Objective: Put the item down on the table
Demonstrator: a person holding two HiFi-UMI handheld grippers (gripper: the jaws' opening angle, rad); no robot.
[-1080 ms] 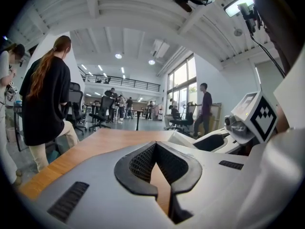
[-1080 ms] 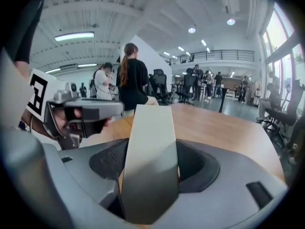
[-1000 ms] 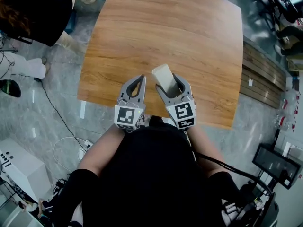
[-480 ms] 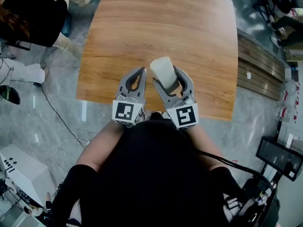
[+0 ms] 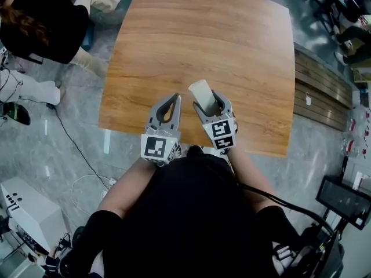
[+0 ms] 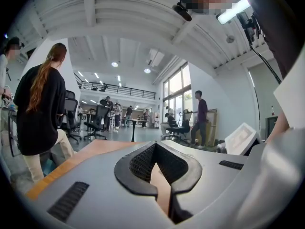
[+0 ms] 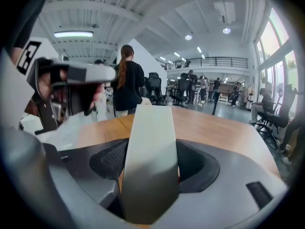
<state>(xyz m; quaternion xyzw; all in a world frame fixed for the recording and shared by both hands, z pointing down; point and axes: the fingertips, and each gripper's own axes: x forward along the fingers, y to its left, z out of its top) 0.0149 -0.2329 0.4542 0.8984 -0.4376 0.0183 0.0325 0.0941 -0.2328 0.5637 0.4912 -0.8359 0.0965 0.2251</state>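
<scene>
A pale item (image 5: 200, 90) is clamped by the right gripper (image 5: 210, 101) over the table (image 5: 232, 39), to be lowered next and released. The left gripper (image 5: 174, 97) is closed on nothing.

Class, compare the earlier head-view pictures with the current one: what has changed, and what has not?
The right gripper, shut on the cream item, seems to have sunk slightly toward the table; its marker cube looks smaller. Nothing was taken or released. The left gripper stays shut and empty beside it.

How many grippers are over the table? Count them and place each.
2. The left gripper hangs shut and empty over the table, at its near edge; the right gripper beside it is shut on a pale item. None hidden.
</scene>
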